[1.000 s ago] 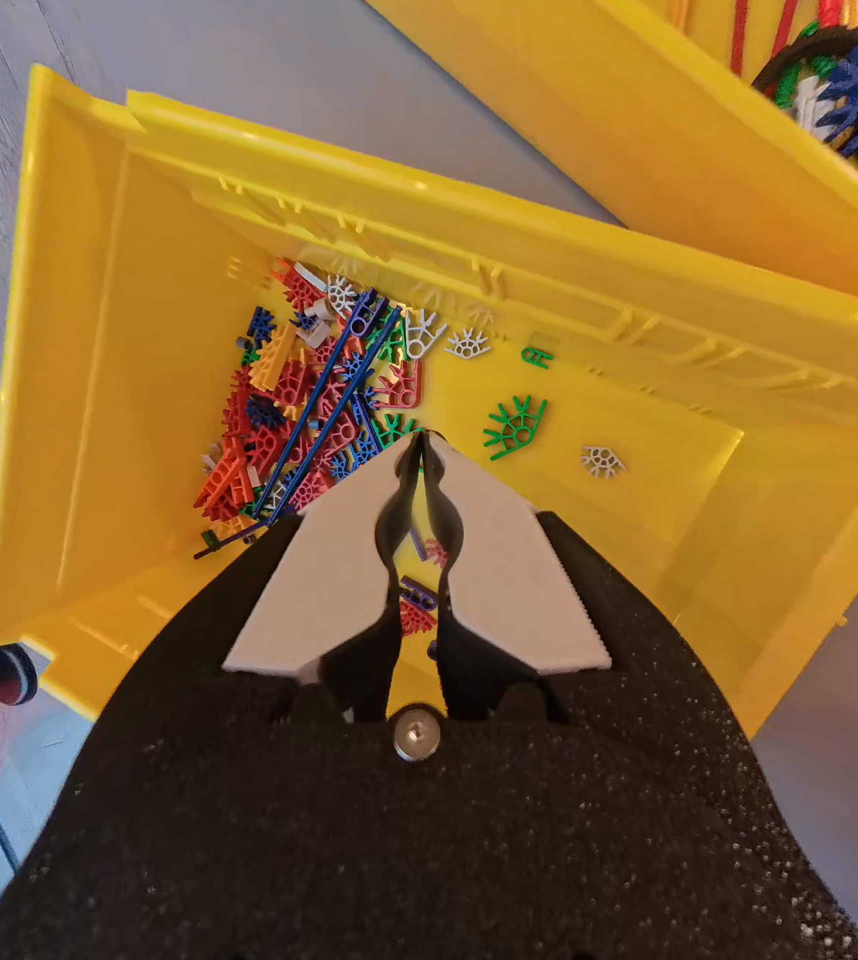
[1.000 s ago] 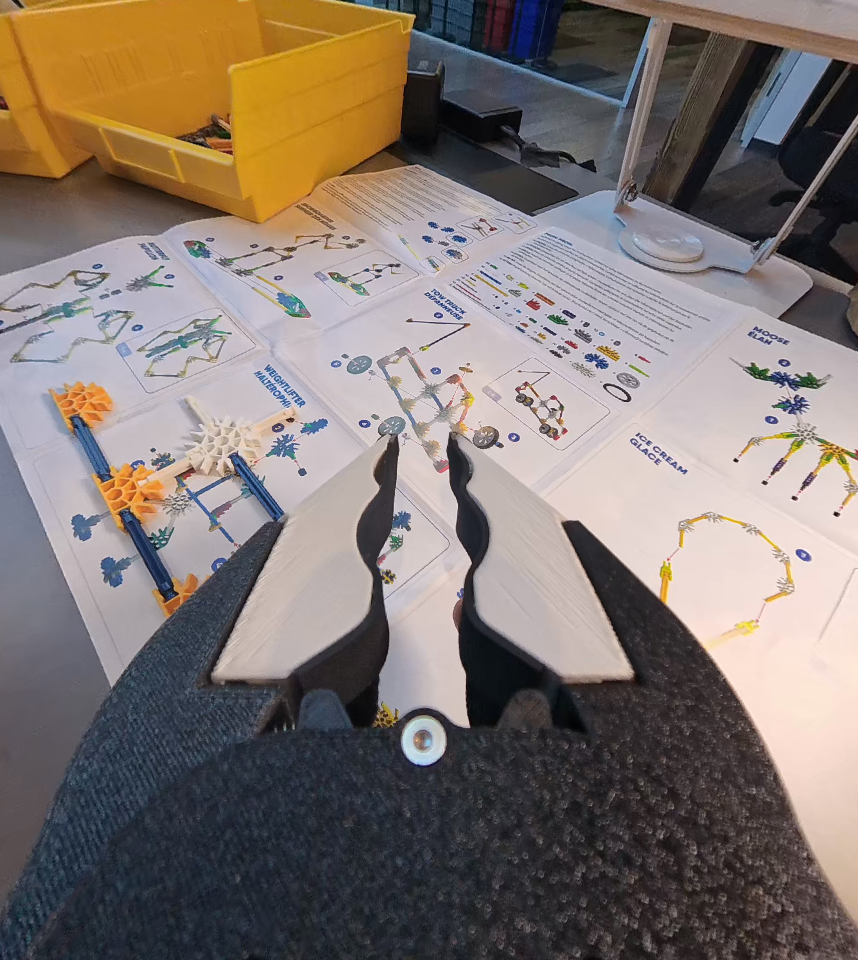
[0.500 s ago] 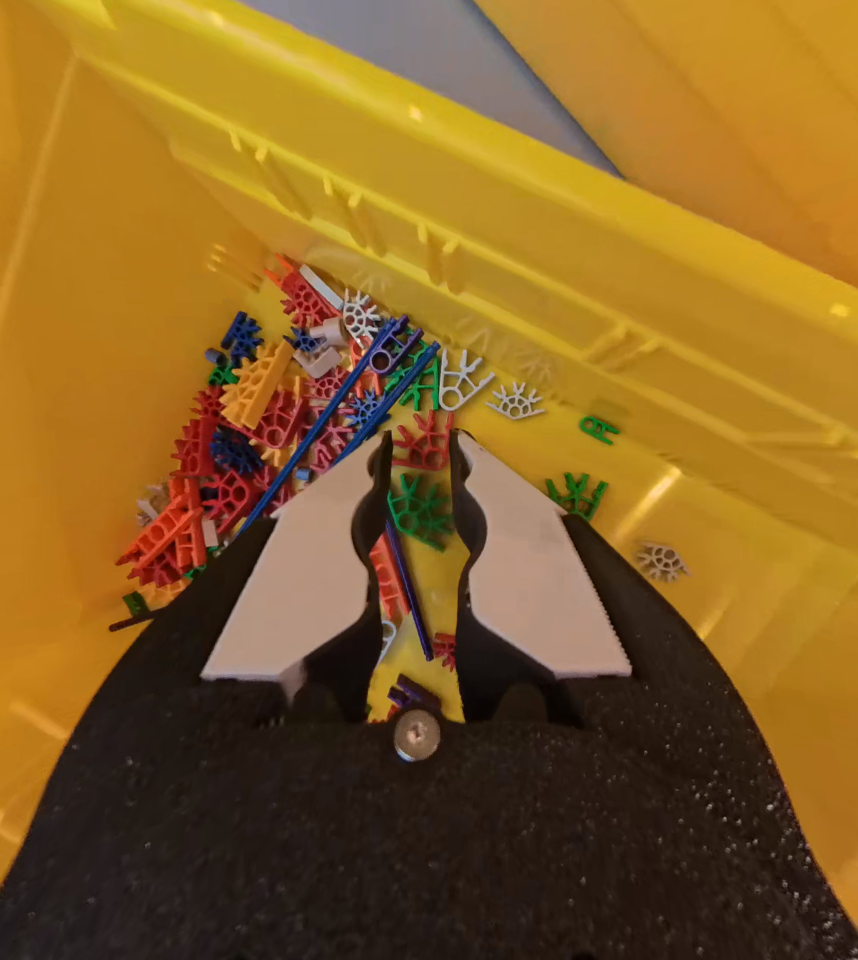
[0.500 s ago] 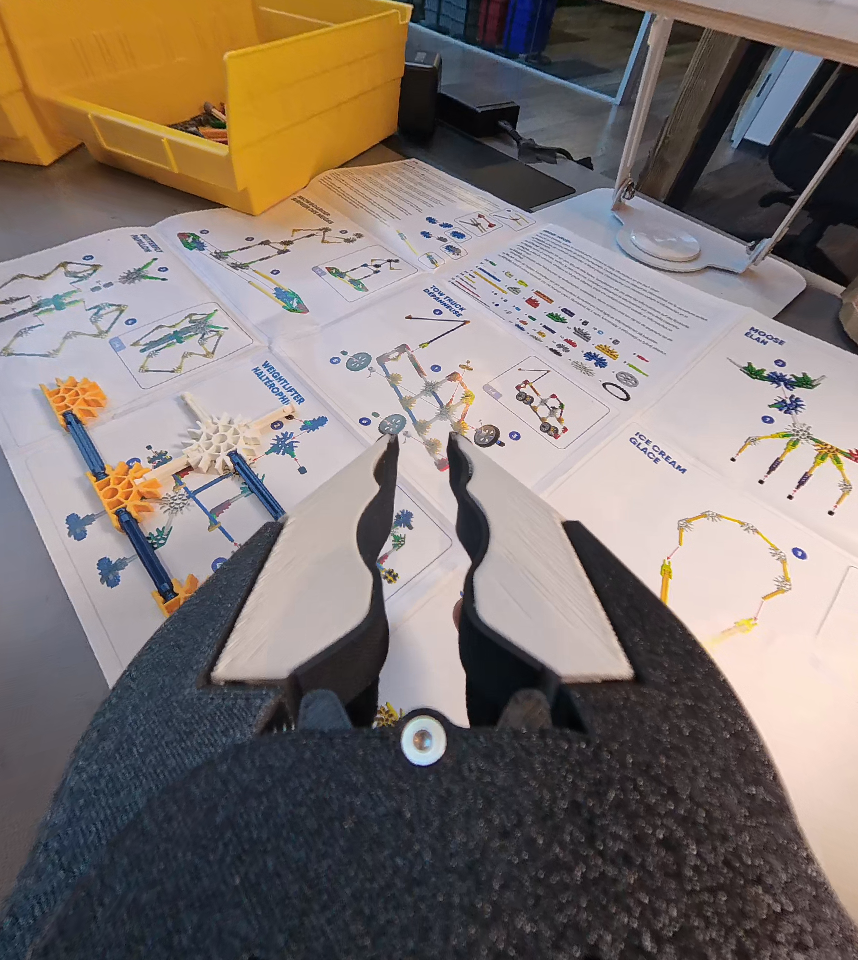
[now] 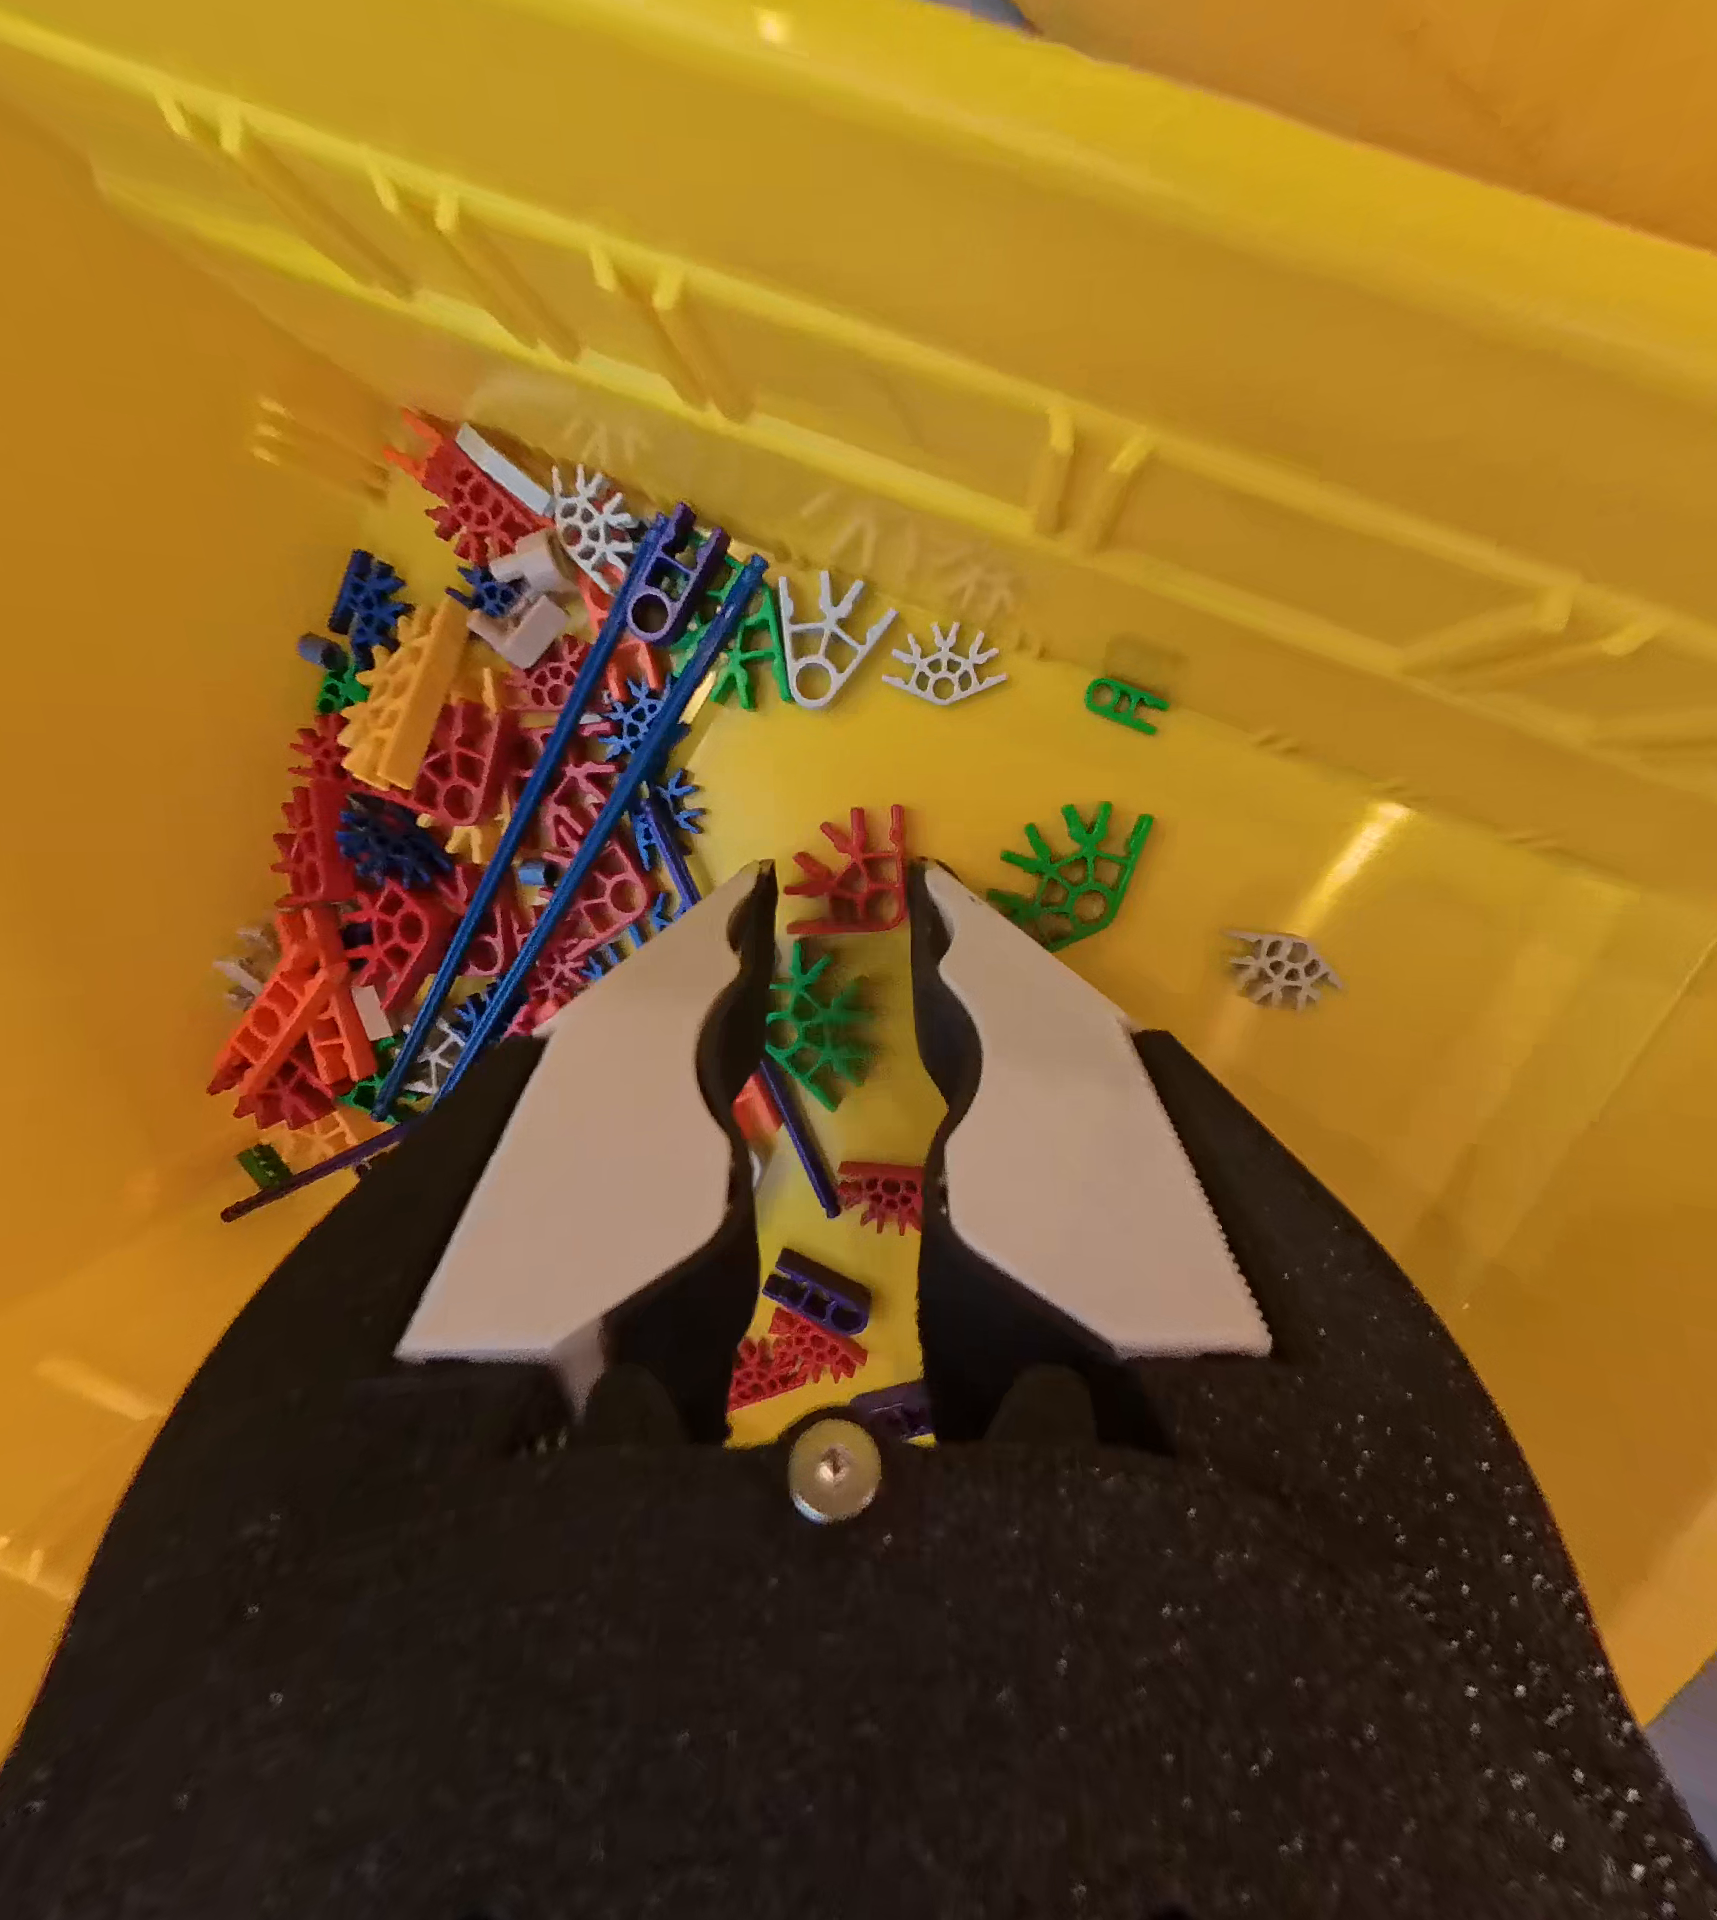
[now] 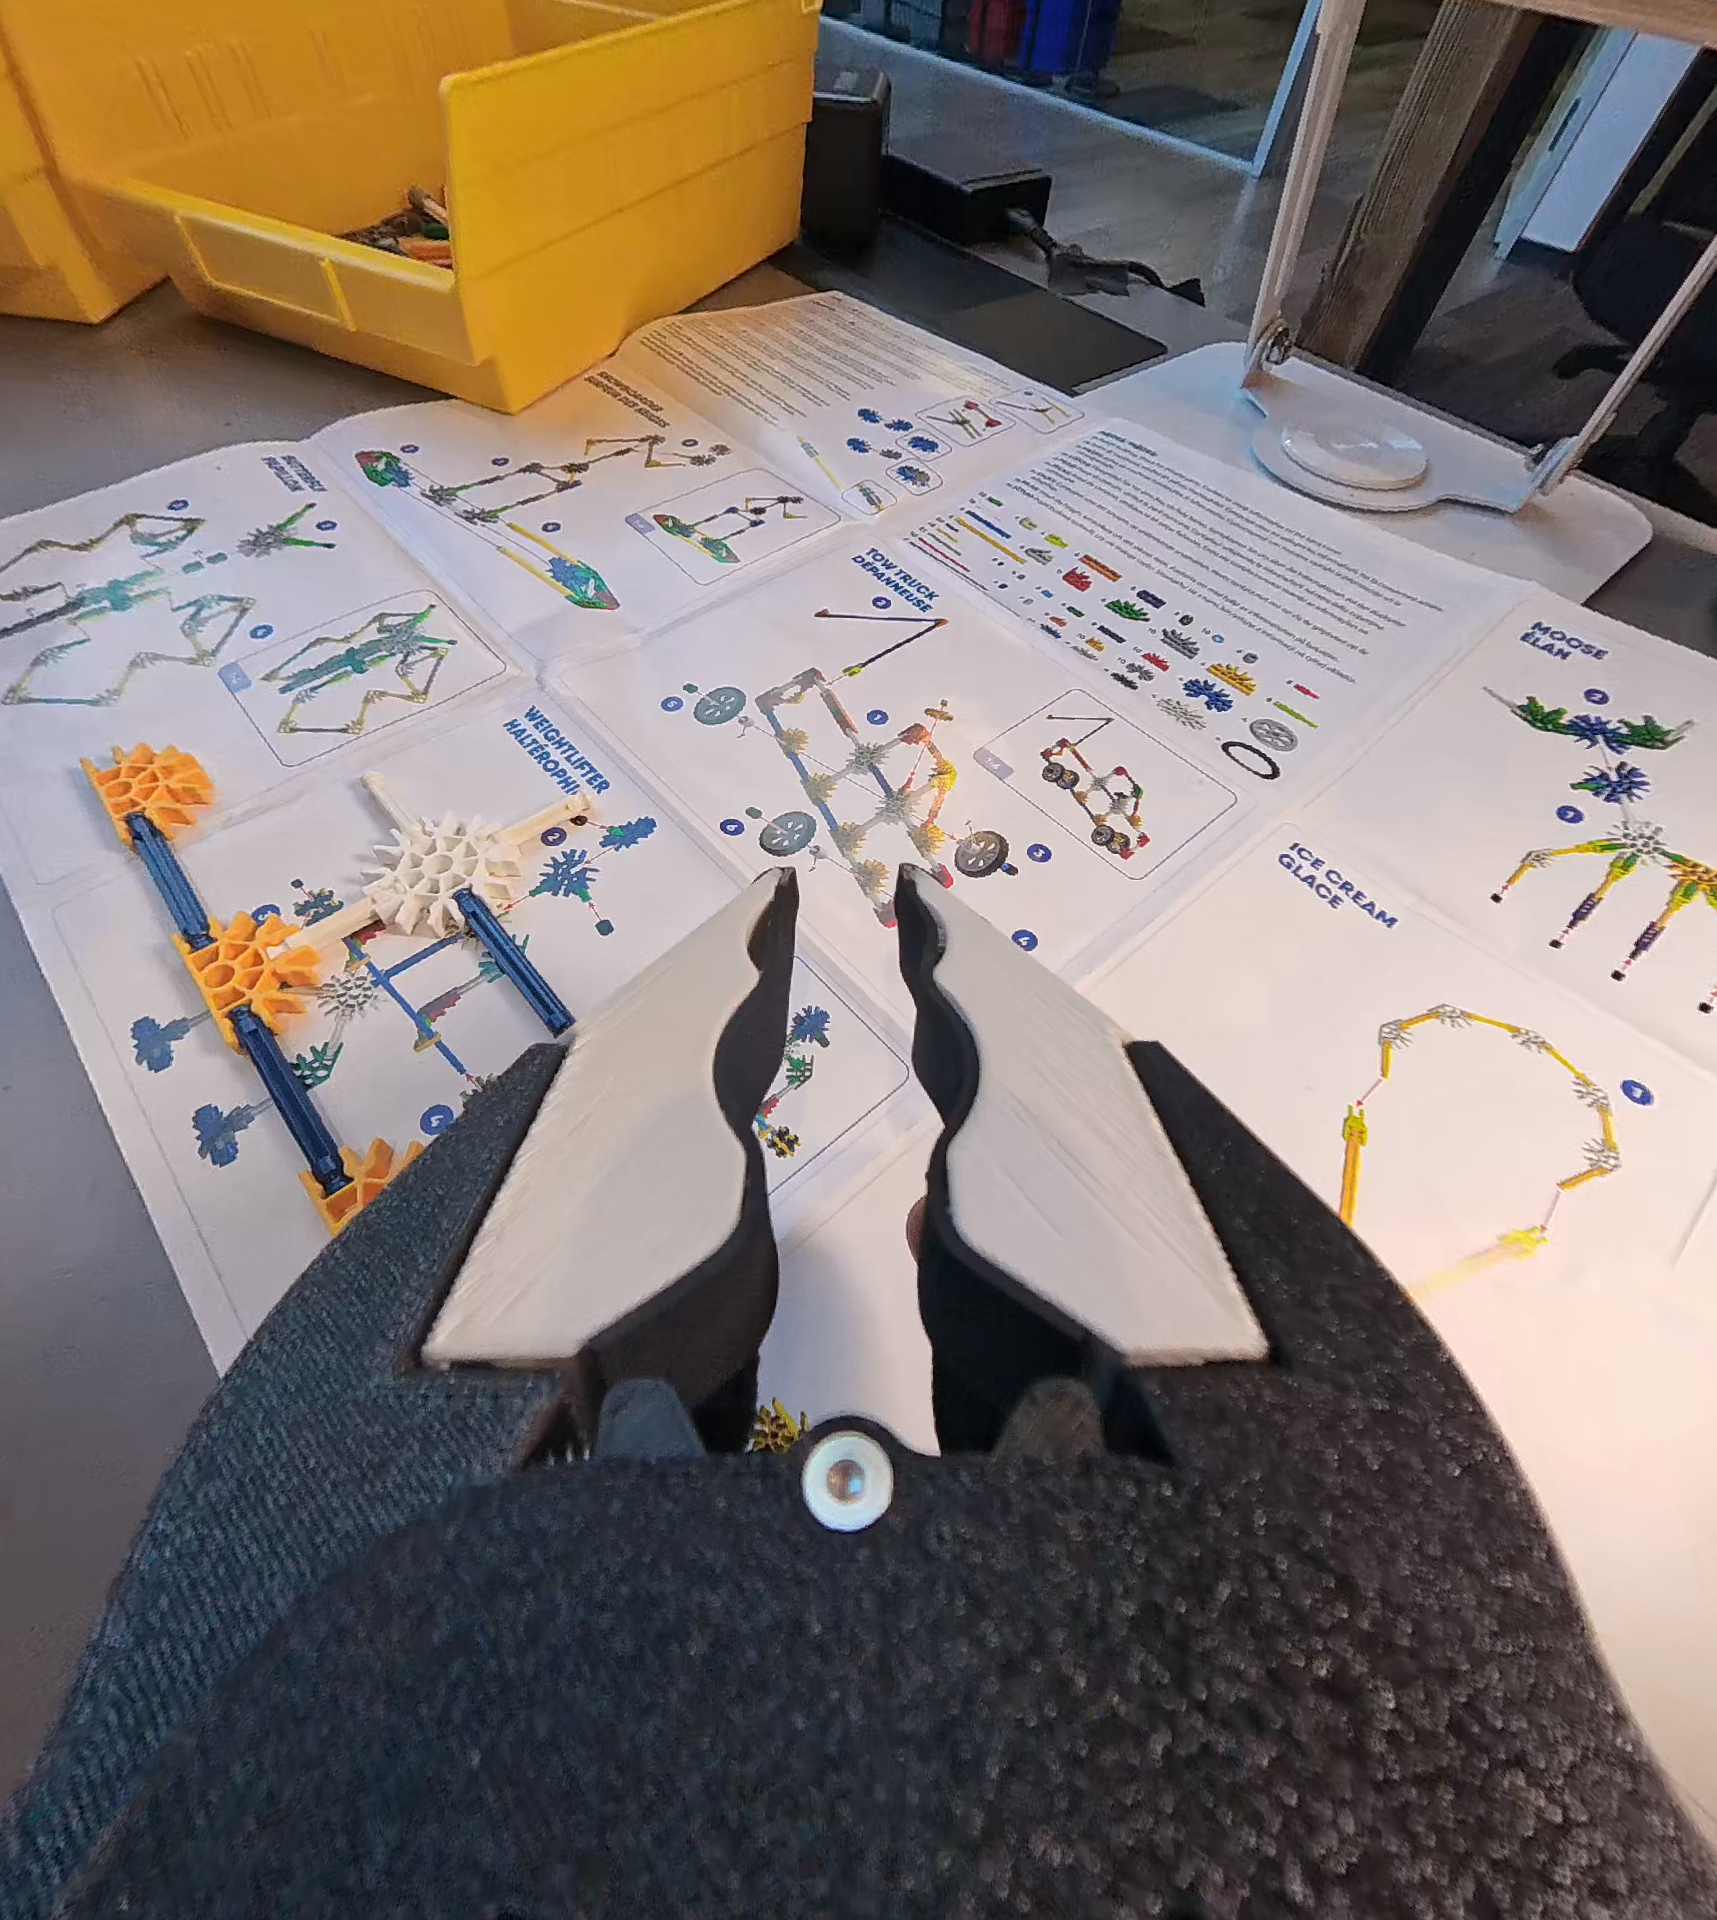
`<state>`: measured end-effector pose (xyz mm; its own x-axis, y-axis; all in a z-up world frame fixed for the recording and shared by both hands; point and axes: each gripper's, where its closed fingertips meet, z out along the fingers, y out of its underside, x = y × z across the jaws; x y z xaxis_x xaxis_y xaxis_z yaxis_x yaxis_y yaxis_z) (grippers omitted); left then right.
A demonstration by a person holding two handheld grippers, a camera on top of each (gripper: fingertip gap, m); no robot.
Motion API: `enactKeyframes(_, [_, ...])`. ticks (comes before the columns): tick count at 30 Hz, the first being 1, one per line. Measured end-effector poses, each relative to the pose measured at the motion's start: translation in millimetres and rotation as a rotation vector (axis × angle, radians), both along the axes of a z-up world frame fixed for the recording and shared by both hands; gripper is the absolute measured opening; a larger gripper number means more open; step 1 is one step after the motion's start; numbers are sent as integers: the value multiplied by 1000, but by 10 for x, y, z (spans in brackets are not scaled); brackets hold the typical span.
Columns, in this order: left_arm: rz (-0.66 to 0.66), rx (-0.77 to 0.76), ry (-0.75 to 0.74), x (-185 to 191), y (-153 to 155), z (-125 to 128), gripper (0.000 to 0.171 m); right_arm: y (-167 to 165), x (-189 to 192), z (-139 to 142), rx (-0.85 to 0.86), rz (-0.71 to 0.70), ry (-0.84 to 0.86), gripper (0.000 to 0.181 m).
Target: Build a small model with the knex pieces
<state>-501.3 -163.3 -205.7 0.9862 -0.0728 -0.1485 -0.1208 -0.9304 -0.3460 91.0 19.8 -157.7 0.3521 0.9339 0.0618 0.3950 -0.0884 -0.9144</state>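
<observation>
Left gripper (image 5: 841,878) gapes over a red connector (image 5: 854,875), contact unclear.

Grey tabletop (image 6: 23,1299), white lamp base (image 6: 1353,457) with slanted metal arms — dim room beyond

I see a yellow bin (image 5: 937,343) of connectors, a red one (image 5: 854,873) loose, instruction sheet (image 6: 937,644) on the table (image 6: 23,1195).

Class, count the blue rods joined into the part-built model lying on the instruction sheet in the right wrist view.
3. One blue rod runs between the two upper orange connectors, one links the middle and lowest orange connectors, one slants down from the white hub. The gripper may hide others.
</observation>
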Motion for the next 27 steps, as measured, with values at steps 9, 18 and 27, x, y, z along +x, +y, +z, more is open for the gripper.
enactKeyframes(9, [65, -11, -89, 16, -30, -18, 22, -17, 0, 37, 15, 5, 3, 18])
enactKeyframes(18, [-20, 208, 29, 447, 69, 801, 22, -18, 37, 175, 28, -5, 47, 19])
enactKeyframes(27, [-916, 250, -13, 3850, 101, 638, 22, -79, -7, 275, 26, 34, 108, 40])
